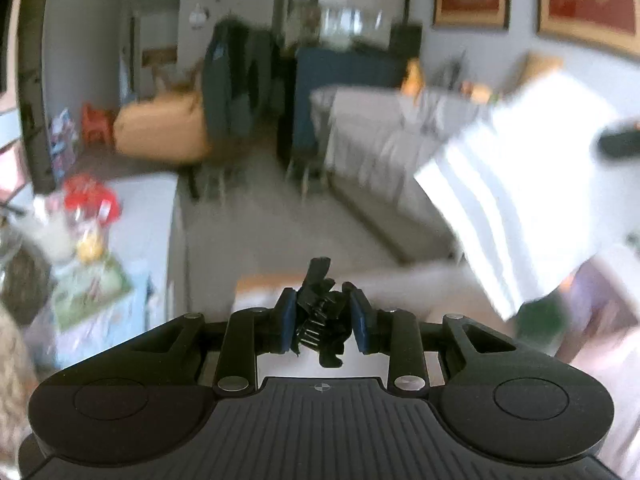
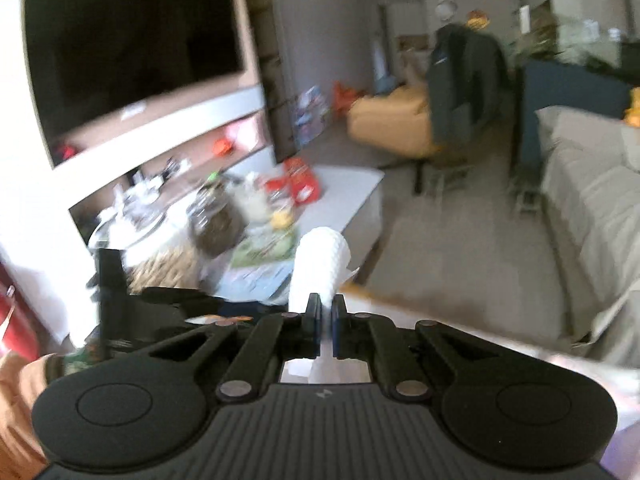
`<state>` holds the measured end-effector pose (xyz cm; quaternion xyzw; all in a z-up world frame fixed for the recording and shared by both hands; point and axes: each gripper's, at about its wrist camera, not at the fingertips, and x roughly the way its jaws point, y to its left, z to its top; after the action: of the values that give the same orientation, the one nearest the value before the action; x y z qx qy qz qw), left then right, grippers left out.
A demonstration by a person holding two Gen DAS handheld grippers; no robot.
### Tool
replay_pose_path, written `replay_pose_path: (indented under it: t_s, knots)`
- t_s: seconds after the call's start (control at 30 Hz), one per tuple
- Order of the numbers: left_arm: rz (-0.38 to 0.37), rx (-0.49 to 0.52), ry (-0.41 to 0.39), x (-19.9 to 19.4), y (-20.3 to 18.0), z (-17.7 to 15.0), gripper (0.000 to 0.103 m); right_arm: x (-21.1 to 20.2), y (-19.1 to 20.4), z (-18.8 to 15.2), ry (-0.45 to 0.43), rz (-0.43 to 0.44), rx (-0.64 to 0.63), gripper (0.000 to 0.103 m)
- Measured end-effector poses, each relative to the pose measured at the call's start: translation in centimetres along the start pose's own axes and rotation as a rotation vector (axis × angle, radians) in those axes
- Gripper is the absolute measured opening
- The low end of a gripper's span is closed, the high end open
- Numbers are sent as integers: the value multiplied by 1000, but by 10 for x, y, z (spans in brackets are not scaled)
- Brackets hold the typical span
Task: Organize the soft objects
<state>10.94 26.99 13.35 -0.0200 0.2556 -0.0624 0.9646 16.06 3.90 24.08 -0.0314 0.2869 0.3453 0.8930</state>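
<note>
Carrying both items mid-air, blurred frames. Left gripper [image 1: 323, 314] pinches a small black clip-like thing [image 1: 322, 312] between its blue pads [image 1: 289, 322]; it looks like a toothed hair claw, but I can't tell for sure. Jaws stay partly apart, held off by the object. Right gripper [image 2: 326, 310] is pressed nearly together on a thin fold of white cloth [image 2: 320, 264], which bulges up above the jaws as a rounded, textured hump. In the left view the same cloth [image 1: 520, 184] shows as a big white striped sheet hanging at right, overexposed.

Both items are lifted clear, above the floor between the low white table [image 2: 352, 196], cluttered with jars and red packets, and the grey sofa [image 1: 380, 140]. TV [image 2: 132, 44] at left in the right view.

Handling guess: cloth is light, limp, drapes freely, will swing and may slip if held only by a thin edge; a grip on a bunched fold or a corner is safer than a single layer. The black thing seems stiff, light, awkwardly shaped, so it could twist between flat pads; hold across its widest solid part. Neither is fragile-looking. Destination isn't evident.
</note>
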Motion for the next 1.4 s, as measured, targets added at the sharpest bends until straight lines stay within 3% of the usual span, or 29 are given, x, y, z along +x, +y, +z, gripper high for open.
replay_pose_path:
  t_s: [0.1, 0.2, 0.3, 0.4, 0.43, 0.5, 0.63, 0.83, 0.97, 1.1, 1.2, 1.27, 1.4]
  knots:
    - [-119, -16, -78, -8, -35, 41, 33, -36, -38, 6, -37, -89, 38, 5]
    - [-293, -37, -84, 7, -89, 61, 33, -74, -83, -1, -75, -212, 65, 5]
    - [-475, -50, 6, 47, -157, 57, 33, -101, -121, -18, -71, -288, 107, 5]
    - [-596, -74, 169, 94, -212, 31, 34, -116, -152, -43, -50, -330, 163, 5]
    - [-603, -70, 212, 105, -224, 21, 34, -118, -162, -53, -44, -332, 189, 5]
    - [-568, -33, 254, 119, -244, 4, 33, -116, -180, -72, -23, -317, 241, 5]
    - [-509, -16, 216, 115, -241, 0, 33, -93, -210, -110, 51, -252, 346, 5]
    - [-412, -43, 83, 51, -194, 11, 33, -20, -236, -158, 225, -190, 472, 5]
    - [-267, -54, 11, 6, -153, -5, 33, 18, -246, -189, 344, -192, 533, 4]
    - [-112, -104, 12, -10, -118, -27, 33, 20, -245, -198, 346, -206, 536, 6]
    - [-37, -161, 52, -15, -93, -42, 33, 17, -238, -193, 375, -246, 494, 29]
    - [-34, -189, 70, -20, -81, -50, 33, 11, -228, -183, 362, -285, 445, 49]
    - [-71, -152, 100, -27, -78, -64, 33, -16, -203, -159, 287, -363, 327, 58]
